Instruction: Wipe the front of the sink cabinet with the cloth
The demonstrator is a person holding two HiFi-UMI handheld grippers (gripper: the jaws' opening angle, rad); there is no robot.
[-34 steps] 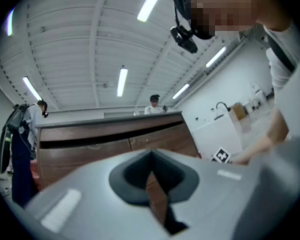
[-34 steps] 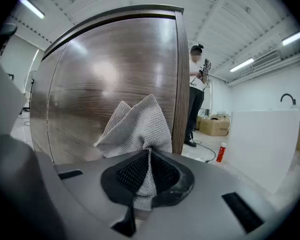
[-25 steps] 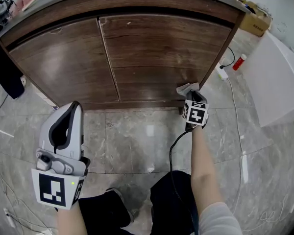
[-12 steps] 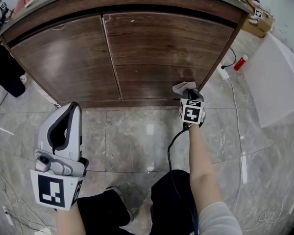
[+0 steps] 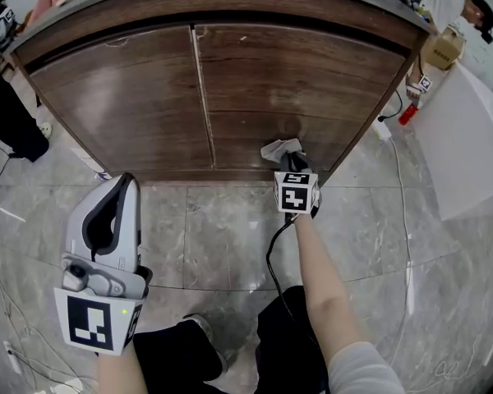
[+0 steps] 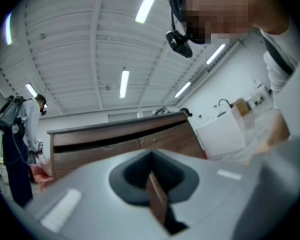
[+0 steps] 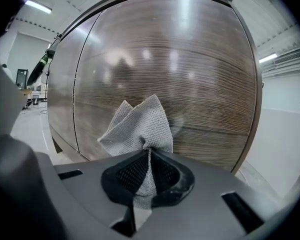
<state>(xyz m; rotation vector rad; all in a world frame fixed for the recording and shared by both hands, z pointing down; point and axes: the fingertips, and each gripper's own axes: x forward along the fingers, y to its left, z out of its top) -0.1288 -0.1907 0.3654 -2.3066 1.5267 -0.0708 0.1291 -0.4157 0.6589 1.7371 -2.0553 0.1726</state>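
The dark wood sink cabinet (image 5: 230,97) fills the top of the head view, with two doors and a seam between them. My right gripper (image 5: 289,164) is shut on a grey cloth (image 5: 281,149), held against the lower part of the right door (image 7: 180,84). In the right gripper view the cloth (image 7: 137,126) fans out from between the closed jaws (image 7: 147,151), right at the wood. My left gripper (image 5: 108,220) hangs low at the left, away from the cabinet, tilted upward; its jaws (image 6: 152,176) are shut with nothing in them.
A white appliance (image 5: 468,138) stands at the right, with a red bottle (image 5: 405,113) and a white cable (image 5: 394,171) on the marble floor (image 5: 230,236) beside the cabinet corner. A cardboard box (image 5: 442,49) sits behind. A dark bag (image 5: 8,113) stands at the left, and another person (image 6: 20,134) beyond it.
My right gripper has slid the cloth leftward and slightly upward along the bottom of the right door. The left gripper has stayed put.
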